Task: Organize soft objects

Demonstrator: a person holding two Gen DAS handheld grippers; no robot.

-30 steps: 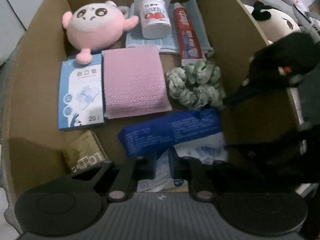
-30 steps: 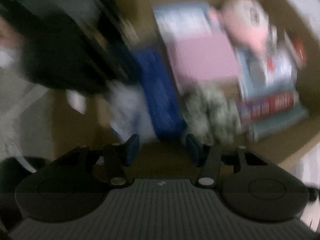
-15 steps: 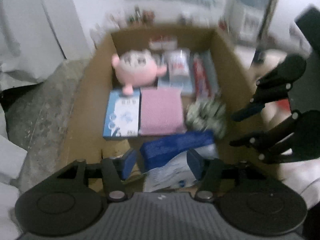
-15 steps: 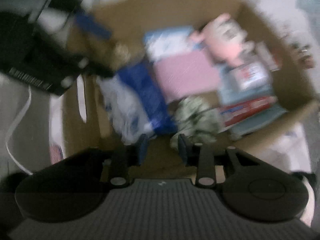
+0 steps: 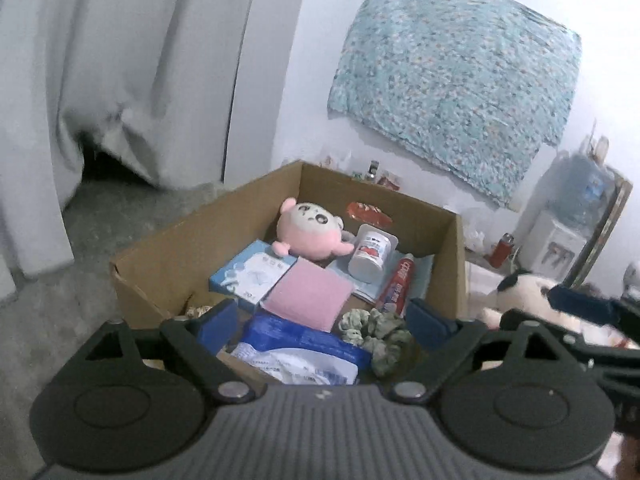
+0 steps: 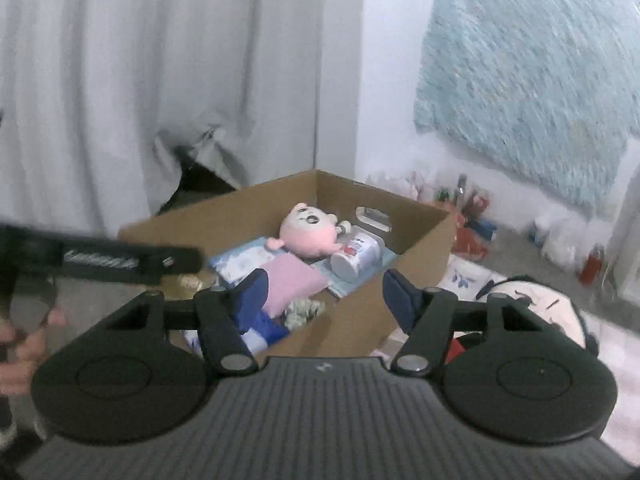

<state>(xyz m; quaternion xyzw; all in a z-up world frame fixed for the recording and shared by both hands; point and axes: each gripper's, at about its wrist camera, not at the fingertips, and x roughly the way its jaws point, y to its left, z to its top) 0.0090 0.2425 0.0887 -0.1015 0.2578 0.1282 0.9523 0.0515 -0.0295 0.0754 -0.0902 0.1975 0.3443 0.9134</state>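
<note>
Curtained room behind, both empty grippers, left gripper and right gripper, jaws opening, hover before the packed cardboard box, likely seeking the panda plush next.

Plush toy at back of cardboard box, sponge before it, scrunchie right of sponge

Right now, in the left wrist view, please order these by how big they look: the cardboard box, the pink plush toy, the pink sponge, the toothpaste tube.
1. cardboard box
2. pink sponge and pink plush toy: look alike; the sponge is nearer, so unsure
3. toothpaste tube
</note>
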